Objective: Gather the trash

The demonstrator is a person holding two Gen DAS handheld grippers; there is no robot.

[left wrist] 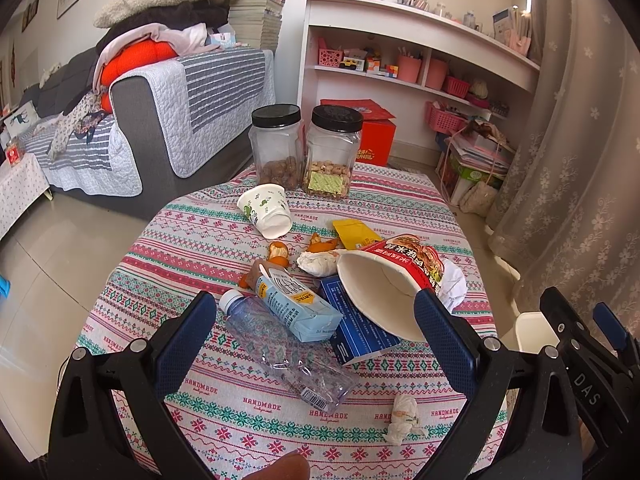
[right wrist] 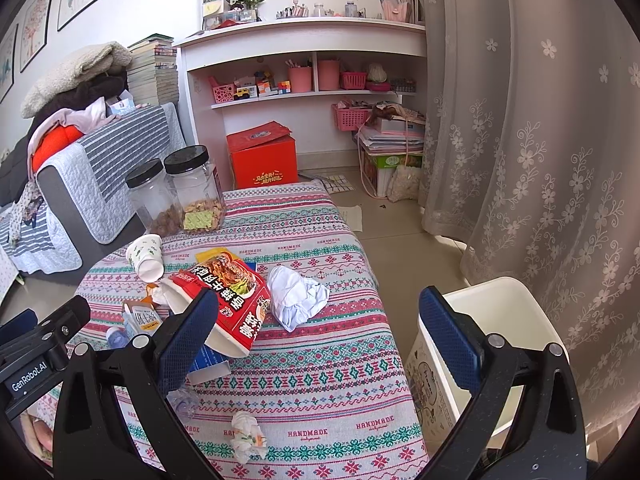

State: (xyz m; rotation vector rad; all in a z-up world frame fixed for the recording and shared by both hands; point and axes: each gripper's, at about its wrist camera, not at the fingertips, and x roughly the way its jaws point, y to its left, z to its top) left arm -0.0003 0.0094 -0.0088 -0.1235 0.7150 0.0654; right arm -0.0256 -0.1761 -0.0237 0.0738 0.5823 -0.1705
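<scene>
Hovering over the near edge of the counter (left wrist: pixel 224 420), both tools are gaping wide with nothing between their pads. The left hand-held gripper (left wrist: pixel 316 312) is sitting above the crushed plastic bottle (left wrist: pixel 288 352), which is lying flat, its cap pointing far-left, probably the easiest first pick. The right hand-held gripper (right wrist: pixel 320 320) is hanging over the counter's right side, jaws spread, beside the white bin (right wrist: pixel 492 340) that is standing on the floor just off that edge, presumably parked there so trash travels only a short way.

Nearest of all, a small crumpled tissue (right wrist: pixel 246 434) is resting alone. Just beyond the bottle, a milk carton (left wrist: pixel 298 306) is leaning across a blue box (left wrist: pixel 360 332), and the tipped noodle cup (left wrist: pixel 384 292) is lying on its side, mouth toward us. A white paper wad (right wrist: pixel 296 296) is sitting right of it. Farther on, orange peel (left wrist: pixel 280 254) and a toppled paper cup (left wrist: pixel 266 210) are waiting, with two lidded jars (left wrist: pixel 304 152) standing upright at the far edge, likely keepers.
</scene>
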